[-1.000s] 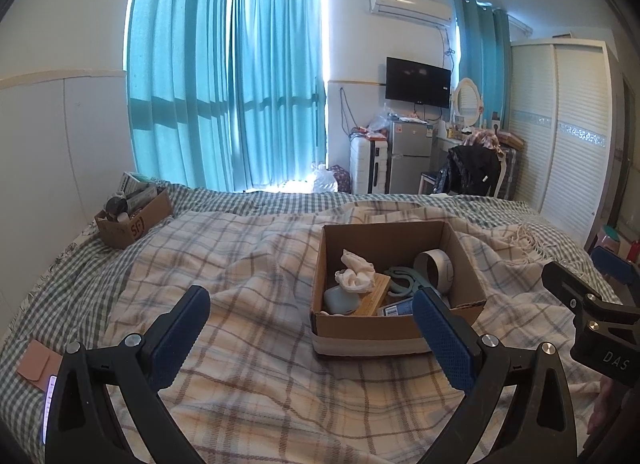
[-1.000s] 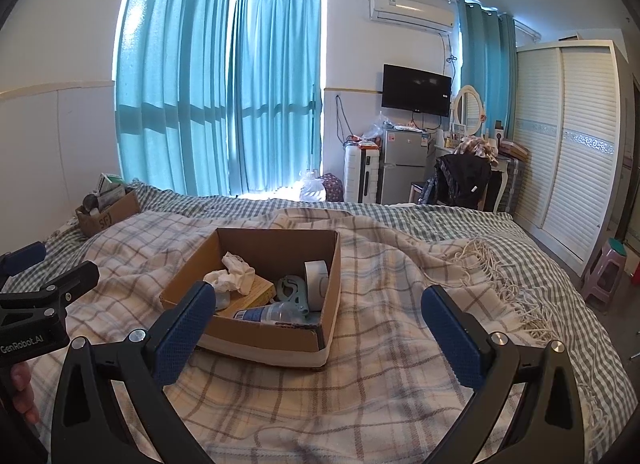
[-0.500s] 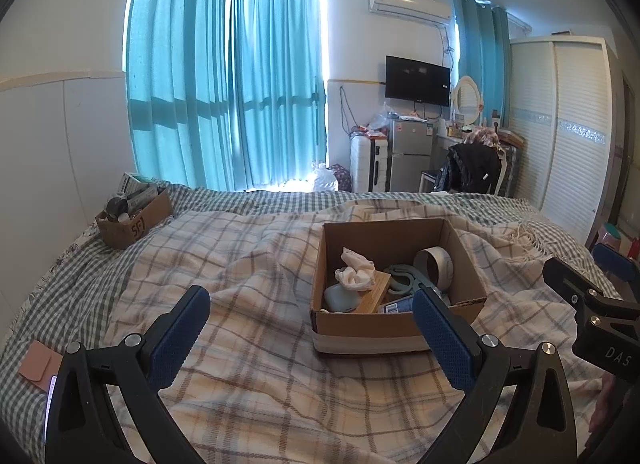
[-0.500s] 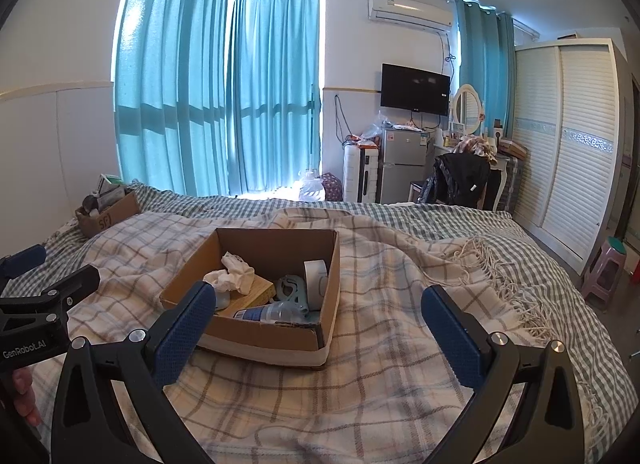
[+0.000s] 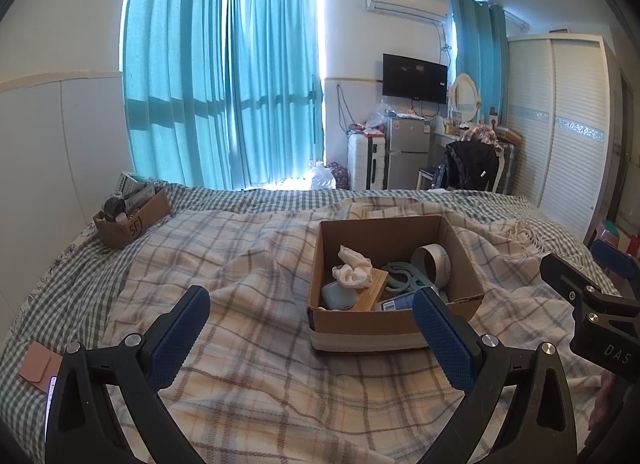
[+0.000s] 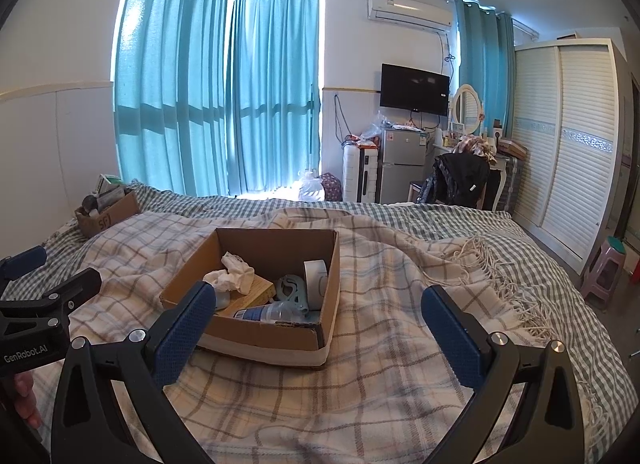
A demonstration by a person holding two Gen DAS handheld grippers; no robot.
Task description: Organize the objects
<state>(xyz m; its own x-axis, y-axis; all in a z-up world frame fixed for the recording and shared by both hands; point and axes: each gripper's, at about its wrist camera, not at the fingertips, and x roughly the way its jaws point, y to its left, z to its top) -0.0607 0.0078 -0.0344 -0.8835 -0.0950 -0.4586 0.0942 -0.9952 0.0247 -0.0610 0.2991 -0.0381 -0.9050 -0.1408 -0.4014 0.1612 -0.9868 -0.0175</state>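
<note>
I am counting two cardboard boxes sitting on the bed: one open box (image 5: 394,320) in the middle and one smaller box (image 5: 132,220) near the wall. Inside the middle box I am seeing one tape roll (image 5: 434,264), one crumpled cloth (image 5: 354,268), one wooden block (image 5: 372,290) and one teal clip (image 5: 402,274). Two tongs are showing, left (image 5: 308,328) and right (image 6: 316,330).

Both wrist views face across the bed (image 5: 248,292), sharing the cardboard box (image 6: 256,334).
</note>
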